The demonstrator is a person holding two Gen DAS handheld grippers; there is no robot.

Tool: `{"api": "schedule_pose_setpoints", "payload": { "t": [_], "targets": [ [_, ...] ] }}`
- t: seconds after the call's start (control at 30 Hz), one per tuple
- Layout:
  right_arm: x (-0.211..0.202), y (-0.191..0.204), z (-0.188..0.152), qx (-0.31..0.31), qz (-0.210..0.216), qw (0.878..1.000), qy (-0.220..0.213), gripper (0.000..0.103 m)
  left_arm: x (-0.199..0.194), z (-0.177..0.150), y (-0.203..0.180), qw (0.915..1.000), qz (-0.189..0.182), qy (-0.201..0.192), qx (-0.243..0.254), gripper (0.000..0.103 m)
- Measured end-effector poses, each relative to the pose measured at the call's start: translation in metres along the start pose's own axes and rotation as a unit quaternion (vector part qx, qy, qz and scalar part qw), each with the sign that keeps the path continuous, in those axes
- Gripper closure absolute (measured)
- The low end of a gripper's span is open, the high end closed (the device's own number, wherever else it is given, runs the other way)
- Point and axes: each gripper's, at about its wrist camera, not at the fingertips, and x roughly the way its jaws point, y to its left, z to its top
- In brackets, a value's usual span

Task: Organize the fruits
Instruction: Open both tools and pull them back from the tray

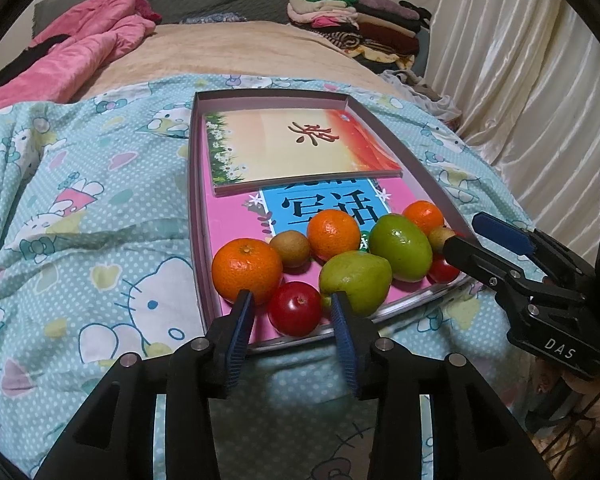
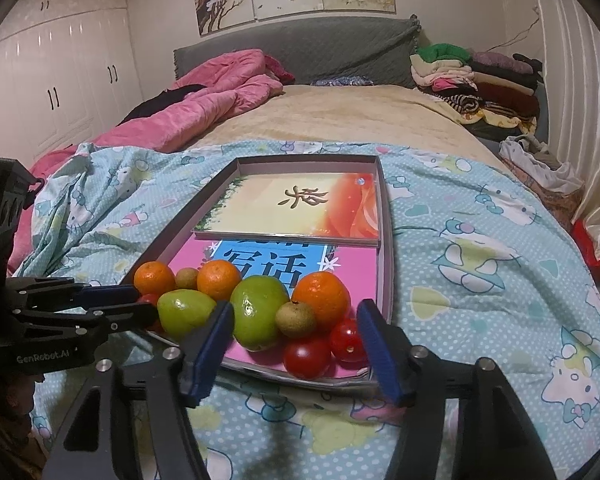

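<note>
Your left gripper [image 1: 292, 304], black with blue ribbed pads, stands a little apart around a small glossy red tomato [image 1: 295, 309] at the near edge of the shallow grey cardboard tray [image 1: 196, 184]; the pads flank it without pressing, so it holds nothing. Your right gripper [image 2: 294, 328] is spread wider at the tray's other near corner, its jaws empty, with two more red tomatoes [image 2: 307, 356] and a small brown kiwi-like fruit [image 2: 296, 319] lying between and just beyond the fingers.

All the fruit sits clustered at the near end of the tray, on a pink book cover [image 1: 236, 216]: three orange mandarins [image 1: 247, 271], two smooth green oval fruits [image 1: 356, 278] touching each other, another small brown fruit [image 1: 290, 248] between two mandarins. Farther back in the tray lies a cream-and-orange booklet [image 1: 300, 148]. The tray rests on a light blue cartoon-cat bedsheet [image 1: 80, 208].
</note>
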Motion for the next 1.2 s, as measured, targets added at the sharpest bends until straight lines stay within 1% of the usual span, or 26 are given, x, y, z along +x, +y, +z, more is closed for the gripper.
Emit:
{"api": "schedule_pose_setpoints", "payload": {
  "t": [0.17,0.2,0.23,0.37,0.43,0.5,0.53,0.6,0.63,0.7,0.77,0.93,1.07,1.2],
  "targets": [
    [-0.001,-0.001,0.0,0.003,-0.005,1.0,-0.001,0.036,-0.005,0.0,-0.001,1.0,-0.002,-0.007,-0.001,0.061],
    [-0.002,-0.001,0.001,0.004,-0.006,1.0,-0.004,0.035,-0.006,0.0,-0.001,1.0,-0.002,-0.009,-0.001,0.057],
    [-0.003,-0.001,0.001,0.005,-0.007,1.0,-0.005,0.032,-0.007,0.0,-0.001,0.9999,-0.003,-0.011,-0.001,0.052],
    [-0.009,-0.001,0.002,0.004,-0.016,1.0,-0.02,0.027,-0.013,0.0,-0.002,0.9998,-0.009,-0.02,-0.003,0.047],
    [-0.013,0.0,0.003,0.004,-0.02,0.999,-0.029,0.018,-0.017,0.0,-0.002,0.9996,-0.008,-0.027,-0.005,0.045],
    [-0.019,0.001,0.005,0.004,-0.021,0.999,-0.042,0.015,-0.023,-0.001,-0.002,0.9992,-0.01,-0.038,-0.008,0.043],
    [-0.023,0.002,0.006,0.005,-0.018,0.999,-0.05,0.014,-0.026,-0.001,-0.003,0.999,-0.01,-0.042,-0.009,0.038],
    [-0.029,0.004,0.006,0.004,-0.017,0.998,-0.061,0.006,-0.033,-0.002,-0.002,0.9984,-0.012,-0.052,-0.018,0.028],
    [-0.032,0.005,0.006,0.002,-0.02,0.998,-0.066,0.002,-0.035,-0.003,-0.002,0.9982,-0.014,-0.054,-0.022,0.027],
    [-0.037,0.009,0.004,-0.005,-0.027,0.997,-0.074,0.001,-0.041,-0.003,-0.002,0.9977,-0.008,-0.059,-0.031,0.026],
    [-0.041,0.013,0.002,-0.01,-0.025,0.997,-0.073,0.001,-0.044,-0.004,-0.002,0.9975,-0.004,-0.06,-0.035,0.025],
    [-0.056,0.021,-0.006,0.002,-0.015,0.998,-0.055,0.001,-0.055,-0.01,-0.008,0.997,0.023,-0.055,-0.048,0.025],
    [-0.071,0.027,-0.008,0.022,-0.004,0.998,-0.056,0.001,-0.068,-0.025,-0.01,0.9958,0.055,-0.048,-0.056,0.025],
    [-0.078,0.033,-0.02,0.023,-0.006,0.999,-0.042,0.001,-0.076,-0.042,-0.009,0.9956,0.057,-0.034,-0.066,0.025]
  ]
}}
